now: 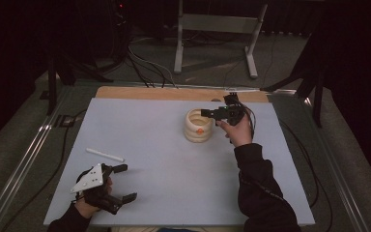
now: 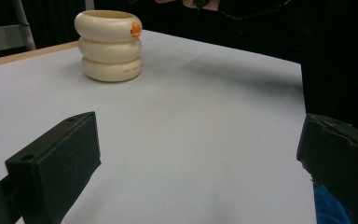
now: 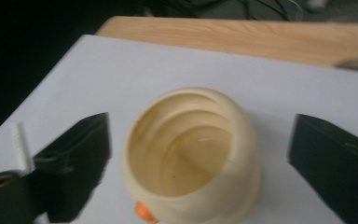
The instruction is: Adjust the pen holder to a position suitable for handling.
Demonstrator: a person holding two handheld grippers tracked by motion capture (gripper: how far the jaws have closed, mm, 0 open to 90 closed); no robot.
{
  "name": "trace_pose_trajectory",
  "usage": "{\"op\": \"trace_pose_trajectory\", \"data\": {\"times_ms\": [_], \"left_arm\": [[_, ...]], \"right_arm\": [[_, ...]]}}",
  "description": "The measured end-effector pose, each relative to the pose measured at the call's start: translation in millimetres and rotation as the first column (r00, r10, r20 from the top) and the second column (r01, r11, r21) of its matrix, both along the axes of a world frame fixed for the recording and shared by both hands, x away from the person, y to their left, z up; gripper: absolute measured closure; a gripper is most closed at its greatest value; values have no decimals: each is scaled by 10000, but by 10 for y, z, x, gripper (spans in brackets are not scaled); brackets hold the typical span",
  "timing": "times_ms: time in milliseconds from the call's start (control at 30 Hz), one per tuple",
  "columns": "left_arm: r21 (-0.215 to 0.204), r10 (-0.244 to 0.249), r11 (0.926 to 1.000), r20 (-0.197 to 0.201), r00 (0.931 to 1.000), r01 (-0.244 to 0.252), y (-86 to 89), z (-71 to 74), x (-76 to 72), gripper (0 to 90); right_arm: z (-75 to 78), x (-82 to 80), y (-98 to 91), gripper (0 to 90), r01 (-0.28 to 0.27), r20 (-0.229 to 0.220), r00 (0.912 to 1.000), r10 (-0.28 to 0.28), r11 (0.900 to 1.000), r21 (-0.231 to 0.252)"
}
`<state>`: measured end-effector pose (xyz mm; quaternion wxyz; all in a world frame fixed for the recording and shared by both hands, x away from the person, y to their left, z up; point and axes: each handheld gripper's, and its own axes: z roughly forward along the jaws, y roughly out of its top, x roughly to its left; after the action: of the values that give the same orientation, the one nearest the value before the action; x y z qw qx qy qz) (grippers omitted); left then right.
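Observation:
A cream ribbed cup [image 1: 198,126] shaped like three stacked rings, with a small orange mark on its side, stands upright on the pale mat [image 1: 164,159] right of centre. My right gripper [image 1: 206,113] hovers over the cup's far right rim and points left. In the right gripper view its open jaws flank the hollow cup [image 3: 193,158] without touching it, and my right gripper [image 3: 200,130] holds nothing. A white stick [image 1: 105,154] lies at the front left. My left gripper [image 1: 125,182] rests near the front left corner, open and empty, facing the cup [image 2: 109,46].
The wooden table edge [image 1: 174,93] runs behind the mat. A metal stand [image 1: 217,29] and cables lie on the floor beyond. The white stick [image 3: 21,144] shows past my right gripper's left jaw. A dark sleeve [image 1: 258,188] crosses the mat's right front.

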<state>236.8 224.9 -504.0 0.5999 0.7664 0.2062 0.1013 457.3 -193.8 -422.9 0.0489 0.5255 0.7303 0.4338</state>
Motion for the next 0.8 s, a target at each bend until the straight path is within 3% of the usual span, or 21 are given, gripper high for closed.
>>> {"op": "trace_pose_trajectory", "data": {"times_ms": [100,200,267,300,367,400,467,567,700,800], "left_arm": [[50,-27,10000,27,10000,27,-3,1,-5,1],[-27,5,10000,3,10000,-5,2,2,-1,1],[-22,-15,10000,-13,10000,15,4,-1,-2,1],[-12,-20,10000,10,10000,20,4,1,-3,1],[-16,-22,10000,26,10000,22,5,2,-1,1],[-54,-4,10000,0,10000,4,6,1,-1,1],[-7,-23,10000,-6,10000,23,5,-1,-3,1],[-17,-21,10000,-11,10000,21,5,-1,0,1],[16,-27,10000,0,10000,27,4,-2,-2,0],[16,-15,10000,-13,10000,15,6,-7,2,1]], "right_arm": [[-7,22,0,151,200,-282,9994,-200,9998,-3],[-43,92,15,229,603,-896,9940,-620,9979,-221],[-52,103,15,240,654,-995,9927,-676,9975,-261],[-75,128,20,307,790,-1179,9895,-830,9961,-381],[-75,128,20,307,790,-1179,9895,-830,9961,-381],[-109,151,29,374,970,-1409,9846,-1032,9940,-499],[-132,164,45,402,1006,-1520,9823,-1098,9926,-674],[-140,171,53,409,998,-1564,9815,-1108,9921,-766],[-161,193,91,558,1146,-1689,9760,-1374,9838,-1379],[-160,201,115,609,1125,-1911,9712,-1424,9808,-1592]]}}
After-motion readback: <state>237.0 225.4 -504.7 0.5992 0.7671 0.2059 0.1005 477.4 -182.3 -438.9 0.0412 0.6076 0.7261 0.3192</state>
